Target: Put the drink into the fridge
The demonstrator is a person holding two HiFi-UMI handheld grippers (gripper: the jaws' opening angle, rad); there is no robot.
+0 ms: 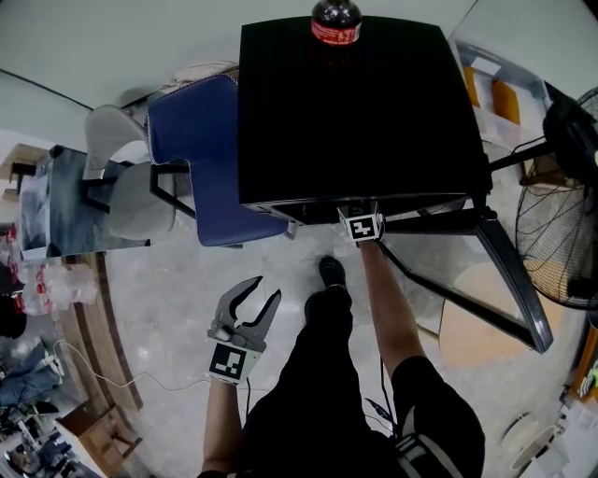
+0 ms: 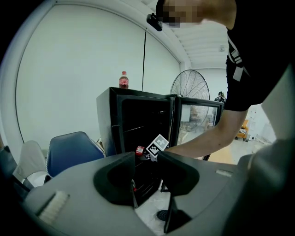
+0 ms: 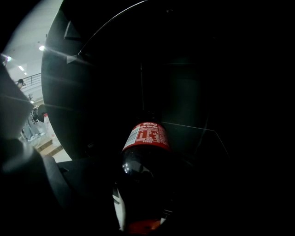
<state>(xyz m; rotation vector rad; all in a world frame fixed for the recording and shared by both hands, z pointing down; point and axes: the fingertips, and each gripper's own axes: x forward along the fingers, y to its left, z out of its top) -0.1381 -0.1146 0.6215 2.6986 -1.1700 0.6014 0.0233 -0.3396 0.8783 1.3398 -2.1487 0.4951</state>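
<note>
One black fridge [image 1: 355, 112], blue chair [image 1: 201, 149], pale floor [image 1: 168, 299].

Your left tool [image 1: 265, 291] hangs low, jaws apart and empty; your right arm [image 1: 388, 299] stretches forward, right tool [image 3: 138, 207] with jaws spread wide.

Black fridge [image 1: 355, 112], blue chair [image 1: 201, 149], dark bottle [image 3: 143, 170] with red label.

bottles [image 1: 335, 21] 2 | fridge [image 1: 355, 103] 1 | fan [image 1: 561, 233] 1 | blue chair [image 1: 201, 149] 1
</note>
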